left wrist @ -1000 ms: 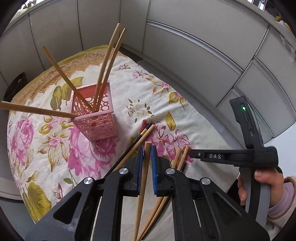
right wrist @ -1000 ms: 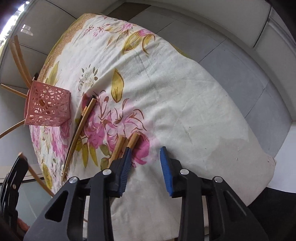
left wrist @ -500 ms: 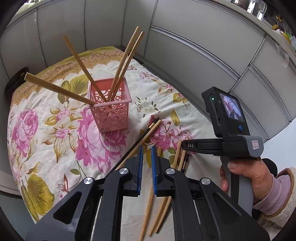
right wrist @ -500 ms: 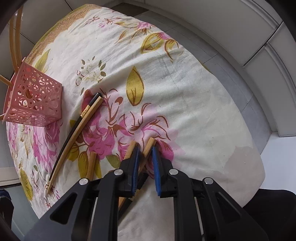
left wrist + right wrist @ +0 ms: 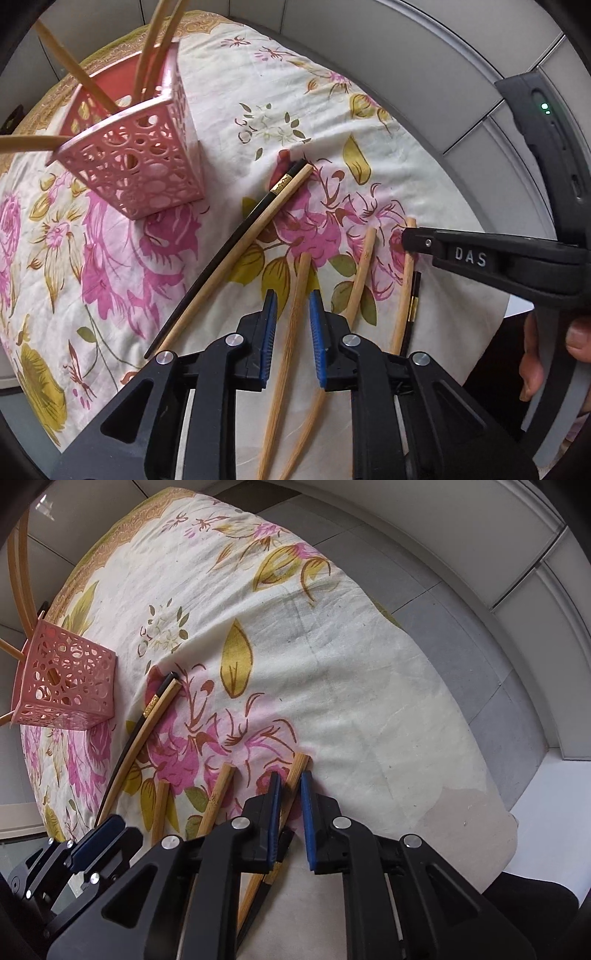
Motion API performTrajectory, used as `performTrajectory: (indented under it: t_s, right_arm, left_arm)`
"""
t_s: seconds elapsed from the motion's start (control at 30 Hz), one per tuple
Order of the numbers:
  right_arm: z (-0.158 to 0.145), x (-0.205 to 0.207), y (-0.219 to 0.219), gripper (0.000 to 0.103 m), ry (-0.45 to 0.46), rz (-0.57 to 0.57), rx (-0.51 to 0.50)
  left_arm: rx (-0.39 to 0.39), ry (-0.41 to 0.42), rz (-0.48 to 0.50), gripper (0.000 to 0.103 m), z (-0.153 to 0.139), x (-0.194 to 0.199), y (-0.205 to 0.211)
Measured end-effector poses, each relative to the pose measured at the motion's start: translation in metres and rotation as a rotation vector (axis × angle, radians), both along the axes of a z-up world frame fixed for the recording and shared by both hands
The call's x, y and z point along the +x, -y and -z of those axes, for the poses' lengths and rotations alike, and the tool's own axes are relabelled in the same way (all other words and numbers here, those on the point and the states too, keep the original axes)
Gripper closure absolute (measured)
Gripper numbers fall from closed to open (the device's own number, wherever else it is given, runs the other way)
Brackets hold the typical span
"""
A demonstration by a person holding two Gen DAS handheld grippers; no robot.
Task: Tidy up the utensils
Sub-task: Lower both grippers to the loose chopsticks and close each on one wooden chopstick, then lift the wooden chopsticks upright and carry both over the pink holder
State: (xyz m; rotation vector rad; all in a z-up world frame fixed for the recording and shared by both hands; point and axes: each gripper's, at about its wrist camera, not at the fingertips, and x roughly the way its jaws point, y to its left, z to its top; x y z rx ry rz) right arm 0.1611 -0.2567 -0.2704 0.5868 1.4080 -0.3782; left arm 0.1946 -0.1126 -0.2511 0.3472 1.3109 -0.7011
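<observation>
A pink lattice holder stands on the floral cloth with several wooden chopsticks in it. More chopsticks lie loose on the cloth. My left gripper is open, its blue pads on either side of a wooden chopstick lying flat. My right gripper is nearly closed around the end of another wooden chopstick, which lies on the cloth beside a black one. A black and a wooden chopstick lie together near the holder.
The round table's floral cloth drops off at the right edge. Grey tiled floor and white cabinet panels lie beyond. The right gripper's body shows in the left wrist view.
My left gripper has dropped toward the cloth and opened around a loose chopstick. My right gripper has narrowed from wide open onto its chopstick's end.
</observation>
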Motion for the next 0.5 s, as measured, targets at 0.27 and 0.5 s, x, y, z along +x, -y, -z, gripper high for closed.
performTrajectory:
  t_s: [0.27, 0.5]
  right_arm:
    - [0.01, 0.015, 0.005, 0.079, -0.026, -0.02, 0.037]
    - [0.004, 0.009, 0.008, 0.093, 0.066, 0.018, 0.013]
  left_arm:
    - [0.106, 0.022, 0.024, 0.076, 0.024, 0.008, 0.026]
    - [0.047, 0.03, 0.011, 0.097, 0.022, 0.011, 0.021]
